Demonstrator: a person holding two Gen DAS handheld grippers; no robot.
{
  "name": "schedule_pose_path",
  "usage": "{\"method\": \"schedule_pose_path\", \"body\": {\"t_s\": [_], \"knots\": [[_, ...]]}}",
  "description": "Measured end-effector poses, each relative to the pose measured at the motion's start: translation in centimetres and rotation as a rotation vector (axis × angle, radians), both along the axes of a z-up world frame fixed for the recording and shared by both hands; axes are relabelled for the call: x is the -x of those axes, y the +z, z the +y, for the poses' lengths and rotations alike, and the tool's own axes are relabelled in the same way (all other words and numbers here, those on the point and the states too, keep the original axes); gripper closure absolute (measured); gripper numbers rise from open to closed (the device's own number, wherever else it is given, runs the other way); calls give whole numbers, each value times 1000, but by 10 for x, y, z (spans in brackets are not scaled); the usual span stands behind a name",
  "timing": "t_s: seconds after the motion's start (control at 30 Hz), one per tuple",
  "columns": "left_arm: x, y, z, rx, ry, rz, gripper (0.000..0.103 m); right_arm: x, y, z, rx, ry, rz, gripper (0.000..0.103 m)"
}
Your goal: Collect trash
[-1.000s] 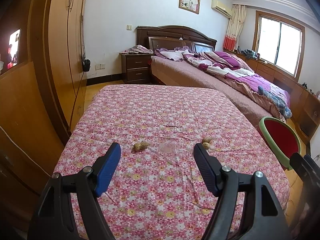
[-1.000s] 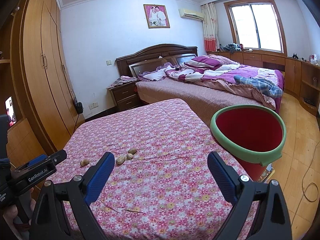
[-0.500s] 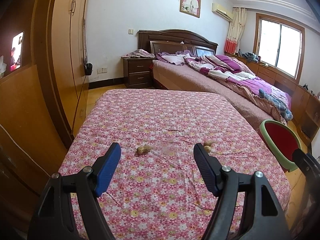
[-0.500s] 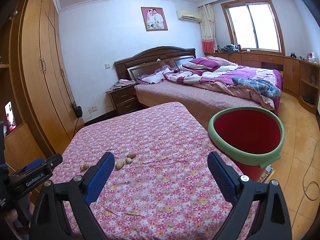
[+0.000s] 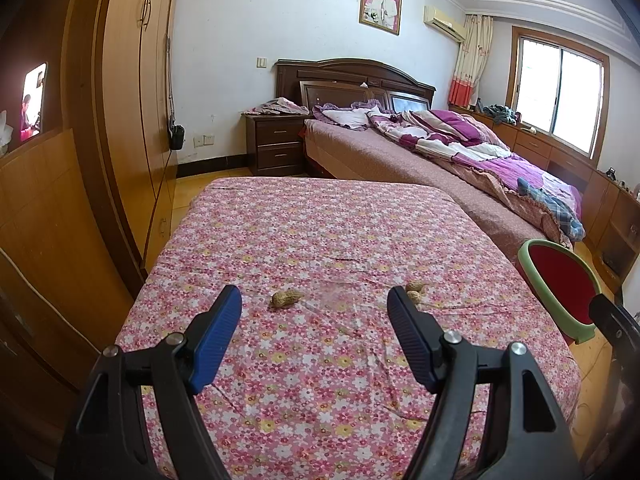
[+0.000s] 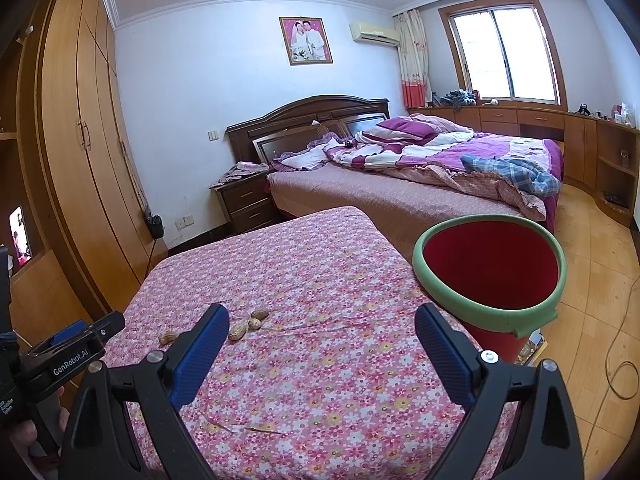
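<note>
Left wrist view: left gripper (image 5: 314, 306) released, ribbed blue pads spread wide, nothing between. Lumpy tan peanut shell (image 5: 286, 298) on wrinkled floral cloth (image 5: 320, 232), 11 o'clock of gripper gap; 2 more shells (image 5: 415, 291) at 1 o'clock, by right pad. Right wrist view: right gripper (image 6: 322, 330) likewise released, empty. Round red bin (image 6: 490, 276), smooth green rim, at 2 o'clock beside cloth edge.

Both wrist views angled down over floral cloth (image 5: 320, 240), sharing bucket (image 6: 490, 314), far bed (image 6: 400, 196)
</note>
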State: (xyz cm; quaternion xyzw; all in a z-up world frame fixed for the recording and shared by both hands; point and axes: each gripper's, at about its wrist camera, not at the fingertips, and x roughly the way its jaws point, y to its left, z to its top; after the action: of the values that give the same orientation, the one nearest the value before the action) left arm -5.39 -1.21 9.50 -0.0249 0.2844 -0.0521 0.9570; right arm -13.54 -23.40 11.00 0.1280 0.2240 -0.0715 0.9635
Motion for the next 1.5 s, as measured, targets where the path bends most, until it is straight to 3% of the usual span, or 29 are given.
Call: {"method": "schedule_pose_path", "body": {"t_s": [1.5], "knots": [[4,4,3,24,4,-18,28,5,2,1,10,2,-12,7]]}}
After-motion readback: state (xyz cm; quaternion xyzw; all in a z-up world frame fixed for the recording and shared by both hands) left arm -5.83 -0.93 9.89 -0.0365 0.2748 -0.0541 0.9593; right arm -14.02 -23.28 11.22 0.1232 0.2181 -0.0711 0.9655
